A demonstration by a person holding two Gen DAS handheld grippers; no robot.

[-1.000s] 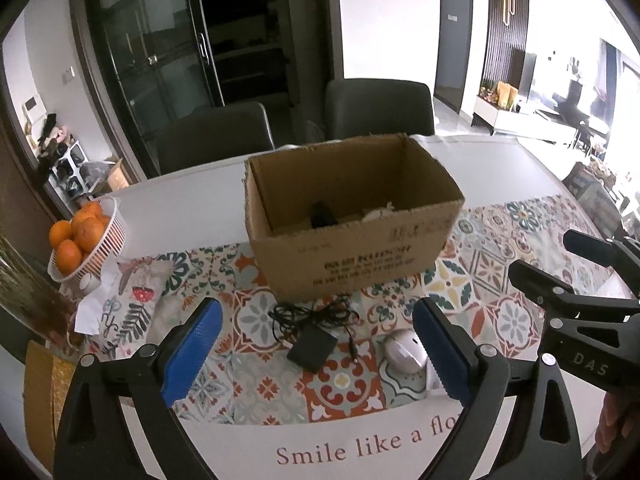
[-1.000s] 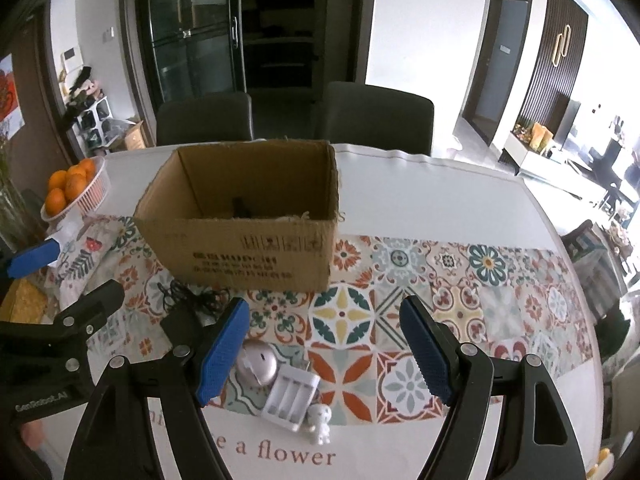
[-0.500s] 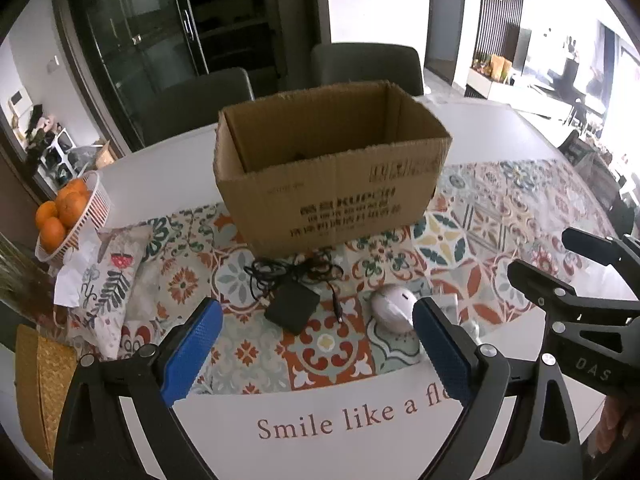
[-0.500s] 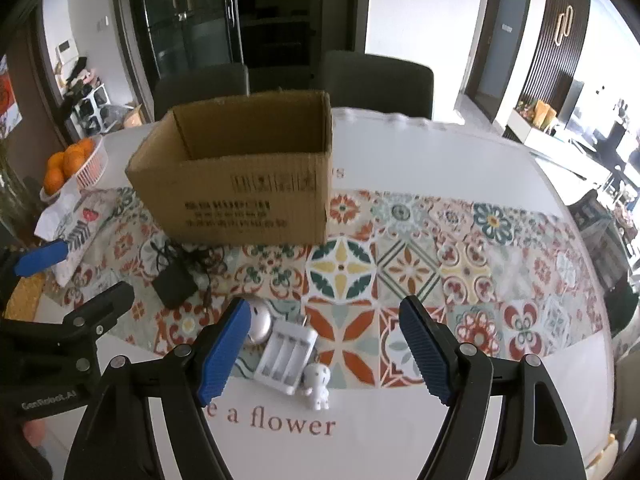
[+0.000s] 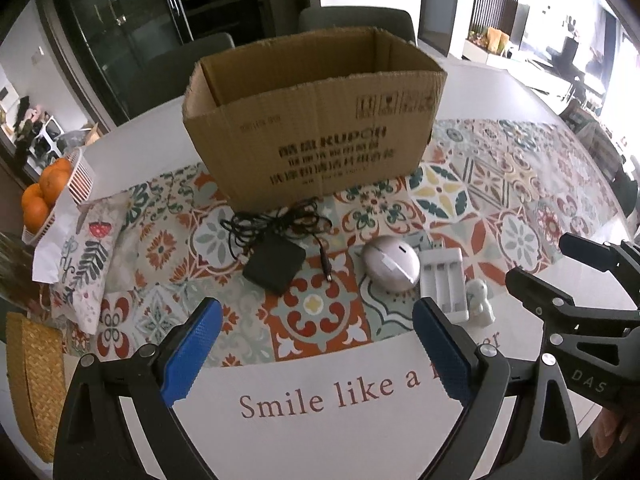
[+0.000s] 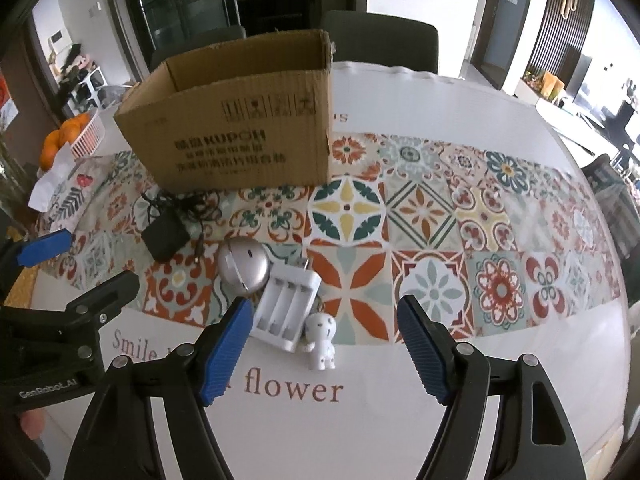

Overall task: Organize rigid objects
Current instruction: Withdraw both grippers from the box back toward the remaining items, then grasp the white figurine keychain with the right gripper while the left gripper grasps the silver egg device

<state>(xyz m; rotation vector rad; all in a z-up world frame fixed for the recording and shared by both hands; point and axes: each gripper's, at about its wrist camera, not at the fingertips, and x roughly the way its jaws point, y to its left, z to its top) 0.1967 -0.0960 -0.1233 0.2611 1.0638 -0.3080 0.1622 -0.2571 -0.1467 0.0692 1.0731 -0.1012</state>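
I hold my left gripper [image 5: 316, 340] with jaws wide apart, empty. My right gripper [image 6: 324, 344] has just been closing, jaws apart with nothing between. At frame centre: black power adapter [image 5: 274, 266], silver egg-shaped device [image 5: 391, 263], white battery charger [image 6: 287, 305], white figurine [image 6: 321, 341], below the cardboard box [image 5: 316, 136].

My left black blue-padded tool [image 5: 316, 344] gapes wide, empty, angled steeply downward; my right tool [image 6: 324, 340], jaws just narrowing, grips nothing beside it.

One box [image 5: 316, 136], one adapter [image 5: 275, 265], one charger [image 6: 287, 306], one figurine [image 6: 320, 340]
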